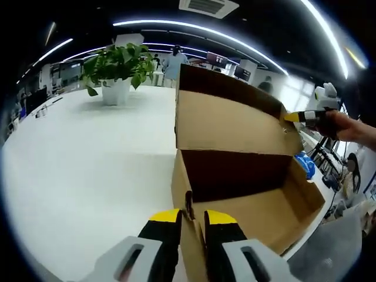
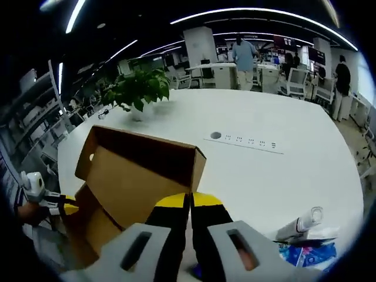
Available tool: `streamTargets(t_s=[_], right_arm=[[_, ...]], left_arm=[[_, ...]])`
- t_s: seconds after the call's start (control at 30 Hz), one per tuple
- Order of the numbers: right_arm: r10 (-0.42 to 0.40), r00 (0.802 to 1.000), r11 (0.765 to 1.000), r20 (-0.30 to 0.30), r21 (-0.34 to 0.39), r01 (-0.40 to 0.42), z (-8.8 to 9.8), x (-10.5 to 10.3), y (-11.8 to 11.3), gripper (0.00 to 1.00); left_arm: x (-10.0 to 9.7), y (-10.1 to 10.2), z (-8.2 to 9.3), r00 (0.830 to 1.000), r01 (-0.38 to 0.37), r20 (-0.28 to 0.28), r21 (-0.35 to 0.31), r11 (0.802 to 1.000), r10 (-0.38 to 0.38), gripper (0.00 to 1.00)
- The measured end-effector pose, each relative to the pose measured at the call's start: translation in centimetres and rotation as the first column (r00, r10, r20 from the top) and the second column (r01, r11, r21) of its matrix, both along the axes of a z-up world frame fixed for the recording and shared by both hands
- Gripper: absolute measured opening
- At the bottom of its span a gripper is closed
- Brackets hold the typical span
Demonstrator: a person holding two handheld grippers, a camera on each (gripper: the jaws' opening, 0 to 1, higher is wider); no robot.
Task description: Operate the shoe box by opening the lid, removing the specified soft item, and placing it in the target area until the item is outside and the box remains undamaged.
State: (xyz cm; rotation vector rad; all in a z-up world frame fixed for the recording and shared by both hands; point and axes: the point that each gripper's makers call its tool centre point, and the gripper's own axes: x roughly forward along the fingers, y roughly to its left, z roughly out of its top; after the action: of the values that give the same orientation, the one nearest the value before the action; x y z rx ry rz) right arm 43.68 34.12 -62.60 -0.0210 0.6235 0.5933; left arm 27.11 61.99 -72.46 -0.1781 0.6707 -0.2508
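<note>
We hold the shoe box on the white table with the lid raised. The left gripper pinches the near wall; the right gripper pinches the lid's edge. Inside the box, ahead of the left jaws, we see no soft item.

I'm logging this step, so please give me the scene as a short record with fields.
box: open, on the white table
lid: raised, standing up behind the box
left gripper: jaws closed on the box's near wall
right gripper: jaws closed at the lid's corner edge
box inside: bare cardboard where visible, no soft item seen
plant: in a white pot, on the table beyond the box
blue pack: on the table beside the right gripper
damage: none seen
</note>
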Motion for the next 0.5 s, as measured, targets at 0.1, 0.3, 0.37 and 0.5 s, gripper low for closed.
streamTargets(t_s=[0.1,0.3,0.37,0.5], right_arm=[[0.012,1.0,1.0,0.022,0.0,-0.012,0.9,-1.1,0.0,0.0],[0.027,0.997,1.0,0.066,0.001,-0.027,2.3,-3.1,-0.1,0.0],[0.029,0.996,1.0,0.08,0.002,-0.029,2.6,-3.7,0.0,0.0],[0.049,0.992,0.999,0.118,-0.019,-0.047,3.3,-5.4,0.1,0.0]], left_arm=[[-0.1,0.0,0.0,1.0,-0.002,-0.007,-0.002,1.0,0.002,0.15],[-0.1,-0.2,-0.1,1.0,0.002,-0.012,0.012,1.0,-0.002,0.15],[-0.2,-0.2,0.0,1.0,0.0,-0.014,0.014,1.0,0.0,0.15],[-0.2,-0.2,-0.1,1.0,-0.01,-0.019,0.018,1.0,0.01,0.15]])
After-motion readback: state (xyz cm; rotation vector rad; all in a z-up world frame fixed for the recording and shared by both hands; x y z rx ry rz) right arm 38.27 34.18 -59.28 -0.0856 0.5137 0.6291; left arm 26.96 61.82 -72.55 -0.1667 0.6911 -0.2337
